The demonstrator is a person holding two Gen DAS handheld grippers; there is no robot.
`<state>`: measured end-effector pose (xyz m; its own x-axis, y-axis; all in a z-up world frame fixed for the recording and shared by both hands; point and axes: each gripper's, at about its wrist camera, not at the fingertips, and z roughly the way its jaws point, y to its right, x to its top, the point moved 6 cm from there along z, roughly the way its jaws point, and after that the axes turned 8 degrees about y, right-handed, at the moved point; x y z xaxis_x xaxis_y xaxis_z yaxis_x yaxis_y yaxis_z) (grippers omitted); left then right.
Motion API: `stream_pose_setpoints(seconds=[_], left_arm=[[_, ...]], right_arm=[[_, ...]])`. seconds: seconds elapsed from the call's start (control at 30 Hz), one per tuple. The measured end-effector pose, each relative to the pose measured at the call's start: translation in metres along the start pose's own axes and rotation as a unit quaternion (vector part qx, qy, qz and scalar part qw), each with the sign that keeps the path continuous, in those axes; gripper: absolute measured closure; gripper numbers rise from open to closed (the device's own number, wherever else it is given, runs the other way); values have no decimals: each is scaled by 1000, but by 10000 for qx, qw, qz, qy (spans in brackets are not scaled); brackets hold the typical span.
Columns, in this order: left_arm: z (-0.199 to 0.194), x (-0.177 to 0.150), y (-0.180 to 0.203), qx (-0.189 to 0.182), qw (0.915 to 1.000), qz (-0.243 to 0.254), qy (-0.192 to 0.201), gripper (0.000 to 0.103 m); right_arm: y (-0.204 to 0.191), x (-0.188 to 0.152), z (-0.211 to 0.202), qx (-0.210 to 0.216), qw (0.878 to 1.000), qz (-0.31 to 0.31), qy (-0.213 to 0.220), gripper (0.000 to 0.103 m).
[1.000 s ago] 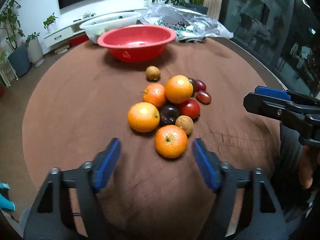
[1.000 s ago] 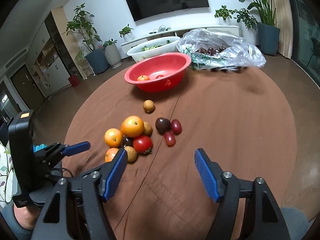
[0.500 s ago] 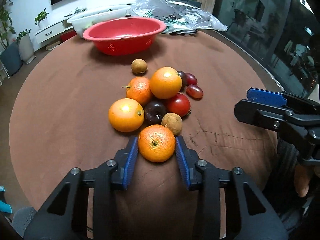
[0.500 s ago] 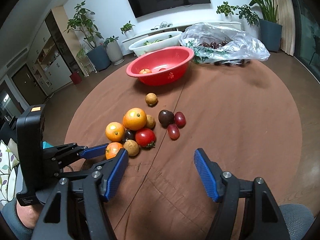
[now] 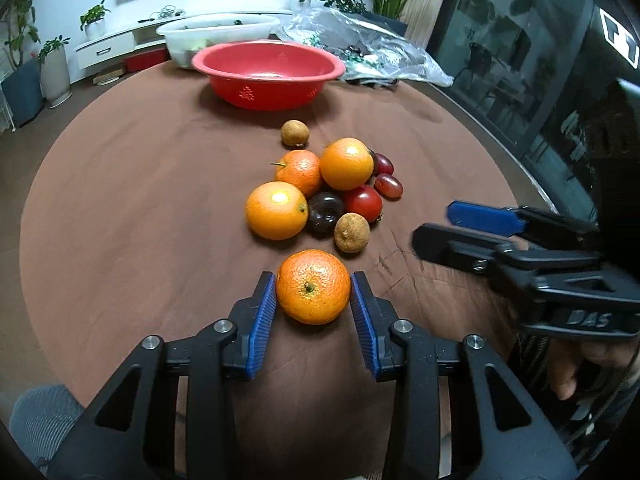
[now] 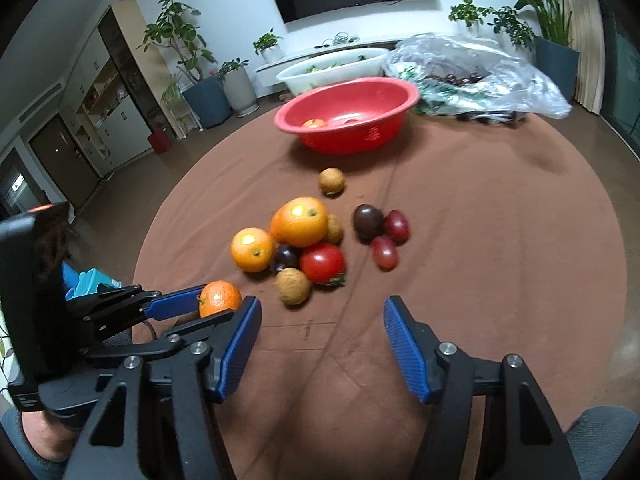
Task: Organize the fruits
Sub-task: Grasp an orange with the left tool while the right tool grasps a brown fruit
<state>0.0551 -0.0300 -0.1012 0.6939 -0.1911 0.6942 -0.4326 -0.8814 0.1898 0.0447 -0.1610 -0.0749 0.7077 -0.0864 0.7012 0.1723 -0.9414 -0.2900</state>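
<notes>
My left gripper [image 5: 313, 280] is shut on a small orange [image 5: 313, 294] at the near edge of the fruit pile, with both blue pads pressed to its sides. In the right wrist view the same orange [image 6: 219, 298] shows between those fingers. Behind it lie three more oranges [image 5: 276, 210], a red tomato [image 5: 363, 203], a dark plum [image 5: 325, 212], brown round fruits [image 5: 351, 233] and red plums [image 5: 388, 185]. My right gripper [image 6: 322, 312] hovers over bare cloth near the pile; its jaws are closing with nothing between them. A red bowl [image 5: 260, 92] stands beyond, holding fruit [image 6: 314, 123].
A white tub [image 5: 216, 32] and a clear plastic bag [image 5: 368, 52] with dark fruit sit behind the bowl. The round table wears a brown cloth [image 5: 140, 200]. Potted plants and a TV wall lie further back. A person's hand [image 5: 568, 372] holds the right gripper.
My left gripper moved forward around the nearest orange and closed on it. The right gripper came in closer to the pile and its jaws narrowed a little.
</notes>
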Motion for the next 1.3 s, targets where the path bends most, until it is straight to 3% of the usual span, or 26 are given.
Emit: stream_pose_setpoints(seconds=[0.43, 0.77, 1.3], left_arm=[[-18, -5, -21, 14, 9994, -286, 189, 68], [-16, -10, -19, -66, 9994, -324, 141, 68], [-11, -9, -19, 23, 9994, -314, 107, 68]], right_arm=[[-17, -5, 49, 29, 9977, 372, -565, 58], [-10, 0, 55, -134, 9971, 516, -543, 76], [-2, -5, 33, 73, 9965, 684, -467, 76]])
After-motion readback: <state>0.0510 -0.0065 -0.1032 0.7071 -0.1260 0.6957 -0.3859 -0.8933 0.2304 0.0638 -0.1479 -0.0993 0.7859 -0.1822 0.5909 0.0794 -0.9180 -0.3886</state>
